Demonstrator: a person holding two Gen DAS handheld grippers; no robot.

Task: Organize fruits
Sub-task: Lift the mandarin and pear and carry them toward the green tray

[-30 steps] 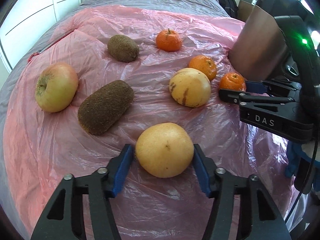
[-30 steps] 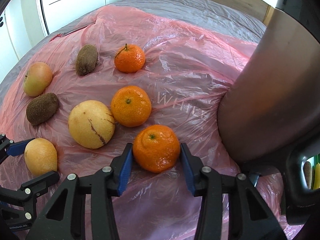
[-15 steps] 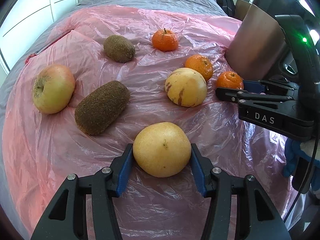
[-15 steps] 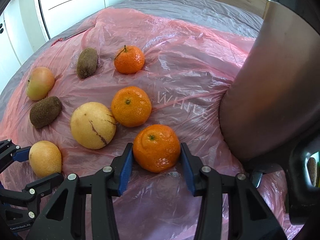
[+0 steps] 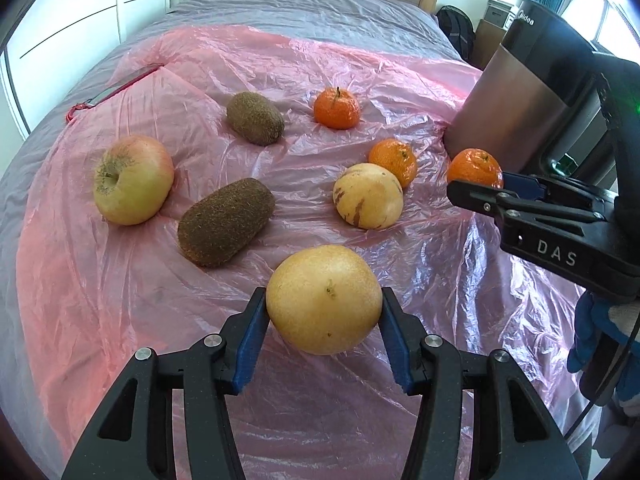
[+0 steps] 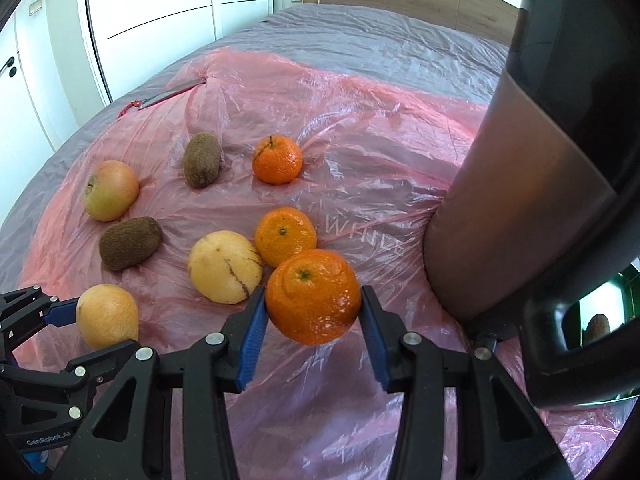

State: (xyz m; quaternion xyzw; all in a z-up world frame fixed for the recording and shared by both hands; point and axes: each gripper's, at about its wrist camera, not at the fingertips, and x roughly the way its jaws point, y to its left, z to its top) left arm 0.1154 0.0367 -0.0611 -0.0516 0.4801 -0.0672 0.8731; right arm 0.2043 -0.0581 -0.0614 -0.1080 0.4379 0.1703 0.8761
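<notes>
My left gripper [image 5: 324,328] is shut on a yellow pear [image 5: 324,299] and holds it just above the pink plastic sheet [image 5: 120,280]. My right gripper [image 6: 313,322] is shut on a tangerine [image 6: 313,295], lifted off the sheet too. In the left wrist view the right gripper [image 5: 480,184] shows at the right with that tangerine [image 5: 474,168]. On the sheet lie an apple [image 5: 132,179], two kiwis [image 5: 225,227] [image 5: 255,118], a streaked yellow fruit [image 5: 367,196] and two more tangerines [image 5: 393,159] [image 5: 337,107].
A tall dark metal appliance [image 5: 520,100] stands on the right side of the bed, close to the right gripper. The sheet covers a grey bedspread [image 5: 320,4]. White cupboard doors [image 6: 160,12] stand to the left. A gloved hand [image 5: 604,344] shows at the right edge.
Both grippers have risen, carrying the pear and the tangerine up off the sheet. The other fruit has not moved.
</notes>
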